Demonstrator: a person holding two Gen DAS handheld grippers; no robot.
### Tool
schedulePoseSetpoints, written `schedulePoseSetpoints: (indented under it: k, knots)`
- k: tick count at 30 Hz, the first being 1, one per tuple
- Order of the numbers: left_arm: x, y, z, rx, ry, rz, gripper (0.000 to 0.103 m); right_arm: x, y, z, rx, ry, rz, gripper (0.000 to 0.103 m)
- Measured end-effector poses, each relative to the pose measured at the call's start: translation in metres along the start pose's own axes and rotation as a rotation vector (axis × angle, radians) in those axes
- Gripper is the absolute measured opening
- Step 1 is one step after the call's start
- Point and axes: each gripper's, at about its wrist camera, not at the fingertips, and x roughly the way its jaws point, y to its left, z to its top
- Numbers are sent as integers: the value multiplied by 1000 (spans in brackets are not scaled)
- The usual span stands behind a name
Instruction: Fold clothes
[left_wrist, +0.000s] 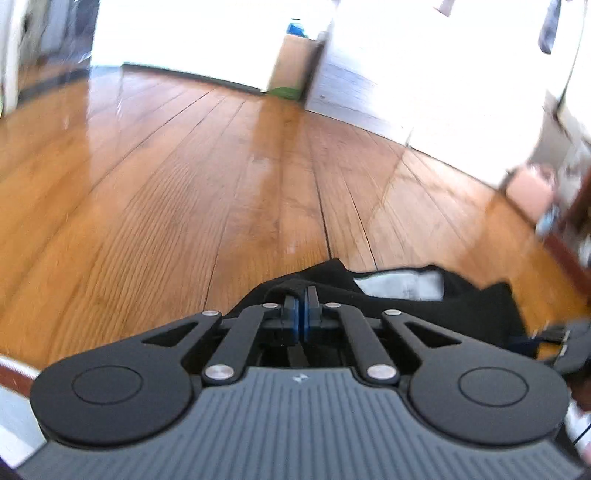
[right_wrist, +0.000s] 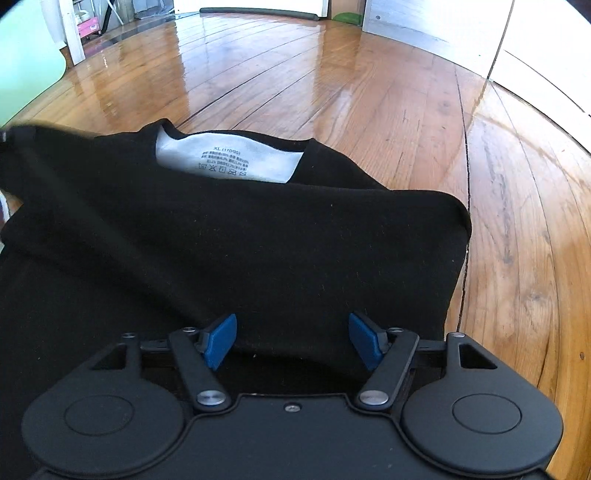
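Shirt (right_wrist: 229, 251) risks slipping: left gripper (left_wrist: 305, 314) jaws pinch only its black edge, right gripper (right_wrist: 293, 339) jaws wide above floor (right_wrist: 369, 92).

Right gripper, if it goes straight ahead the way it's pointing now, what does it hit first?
The black garment. The right gripper is open with the cloth between and ahead of its fingers; the wooden floor lies beyond.
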Motion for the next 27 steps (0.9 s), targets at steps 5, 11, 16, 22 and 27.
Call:
schedulePoseSetpoints:
  k: [5, 11, 16, 22, 27]
  knots:
    - [23, 8, -4, -39, 101, 60, 9, -2, 3, 2, 4, 17, -14, 72]
    - [34, 12, -3, -17, 163, 168, 45, 0, 45, 17, -27, 13, 81, 72]
    - [20, 18, -3, -73, 184, 116, 46, -1, 110, 22, -193, 0, 137, 73]
    - [23, -7, -13, 43, 298, 91, 69, -16, 122, 45, -121, -78, 208, 70]
    - [21, -12, -23, 79, 415, 187, 71, 10, 118, 60, 77, -8, 248, 70]
